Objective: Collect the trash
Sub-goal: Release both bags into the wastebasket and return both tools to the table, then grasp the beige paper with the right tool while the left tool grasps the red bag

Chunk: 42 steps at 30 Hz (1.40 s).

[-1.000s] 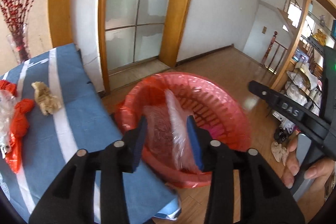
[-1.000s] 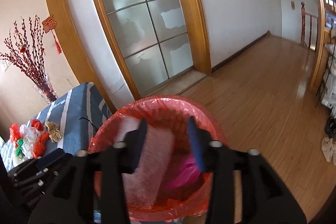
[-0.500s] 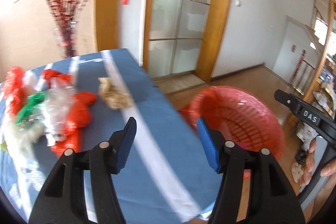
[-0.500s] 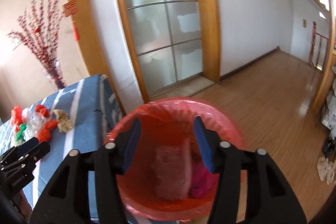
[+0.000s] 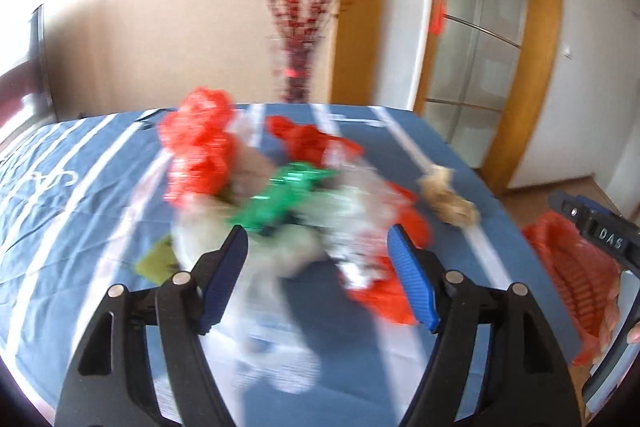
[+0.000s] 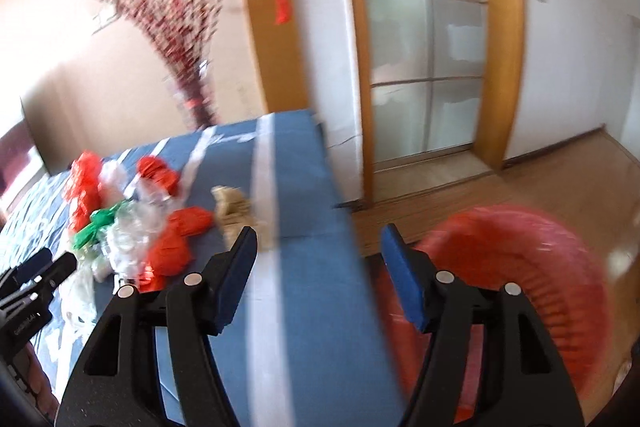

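Note:
A heap of trash lies on the blue striped tablecloth (image 5: 80, 211): red plastic bags (image 5: 200, 151), a green bag (image 5: 284, 199), clear wrap (image 5: 352, 219) and a tan crumpled wad (image 5: 448, 199). My left gripper (image 5: 318, 247) is open and empty just above the near side of the heap. My right gripper (image 6: 318, 243) is open and empty over the table's edge, between the tan wad (image 6: 232, 211) and the red basket (image 6: 552, 267) on the floor. The heap (image 6: 132, 227) lies to its left. The frames are blurred.
A vase of red berry branches (image 5: 296, 27) stands at the table's far edge. A glass sliding door with a wooden frame (image 6: 424, 47) is behind the basket. The wooden floor (image 6: 560, 179) extends to the right. The basket's edge also shows in the left wrist view (image 5: 568, 267).
Both grippers swung left from over the red basket to the table. The left gripper opened wide and let go of the clear wrap, which stayed in the basket.

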Tool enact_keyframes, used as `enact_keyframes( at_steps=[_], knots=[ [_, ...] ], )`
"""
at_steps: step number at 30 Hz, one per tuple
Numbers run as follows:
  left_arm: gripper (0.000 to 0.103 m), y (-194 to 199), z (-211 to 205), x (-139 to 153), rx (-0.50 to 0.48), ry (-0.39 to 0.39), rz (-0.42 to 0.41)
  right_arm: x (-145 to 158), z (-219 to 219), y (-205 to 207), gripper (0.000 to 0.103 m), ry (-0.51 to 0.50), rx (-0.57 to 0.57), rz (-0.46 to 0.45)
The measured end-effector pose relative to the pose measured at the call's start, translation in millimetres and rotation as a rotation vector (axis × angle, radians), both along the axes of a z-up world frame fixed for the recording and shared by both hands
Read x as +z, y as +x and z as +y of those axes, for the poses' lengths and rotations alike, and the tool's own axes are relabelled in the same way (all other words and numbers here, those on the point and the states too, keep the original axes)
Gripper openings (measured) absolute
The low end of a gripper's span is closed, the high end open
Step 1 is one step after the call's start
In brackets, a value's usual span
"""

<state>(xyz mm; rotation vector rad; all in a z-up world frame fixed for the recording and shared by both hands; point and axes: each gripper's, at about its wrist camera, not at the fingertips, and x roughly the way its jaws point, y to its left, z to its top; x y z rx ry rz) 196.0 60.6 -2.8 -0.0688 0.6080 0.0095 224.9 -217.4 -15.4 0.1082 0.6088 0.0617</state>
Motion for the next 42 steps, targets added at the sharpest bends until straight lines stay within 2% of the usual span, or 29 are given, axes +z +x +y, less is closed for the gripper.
enact_keyframes(
  at_steps=[3, 12, 17, 18, 20, 24, 26, 28, 36, 38, 40, 42],
  knots=[
    [0.071, 6, 28, -2, 0.048, -0.007, 0.003, -12, 24, 24, 0.057, 0.003, 0.045, 0.045],
    [0.071, 38, 94, -5, 0.148, -0.060, 0.028, -38, 58, 80, 0.056, -0.026, 0.079, 0.154],
    [0.071, 50, 112, -11, 0.166, -0.065, 0.039, -54, 62, 101, 0.044, -0.026, 0.086, 0.238],
    [0.071, 54, 114, -12, 0.165, -0.069, 0.042, -56, 62, 102, 0.039, -0.019, 0.092, 0.254],
    [0.071, 61, 118, -14, 0.162, -0.073, 0.047, -55, 61, 102, 0.024, -0.021, 0.086, 0.247],
    [0.071, 79, 119, -18, 0.150, -0.086, 0.066, -54, 61, 96, 0.017, -0.027, 0.088, 0.236],
    [0.072, 89, 119, -19, 0.147, -0.094, 0.077, -53, 61, 93, 0.016, -0.031, 0.088, 0.231],
    [0.076, 101, 119, -19, 0.145, -0.101, 0.095, -53, 61, 91, 0.016, -0.035, 0.093, 0.231],
    [0.076, 145, 117, -28, 0.162, -0.068, 0.179, -54, 57, 87, 0.016, -0.038, 0.101, 0.233],
    [0.065, 150, 117, -32, 0.157, -0.070, 0.197, -54, 57, 87, 0.016, -0.038, 0.101, 0.233],
    [0.042, 152, 117, -36, 0.148, -0.072, 0.205, -54, 57, 86, 0.016, -0.039, 0.099, 0.232],
    [0.026, 150, 117, -36, 0.126, -0.076, 0.196, -54, 56, 83, 0.016, -0.040, 0.098, 0.230]
  ],
)
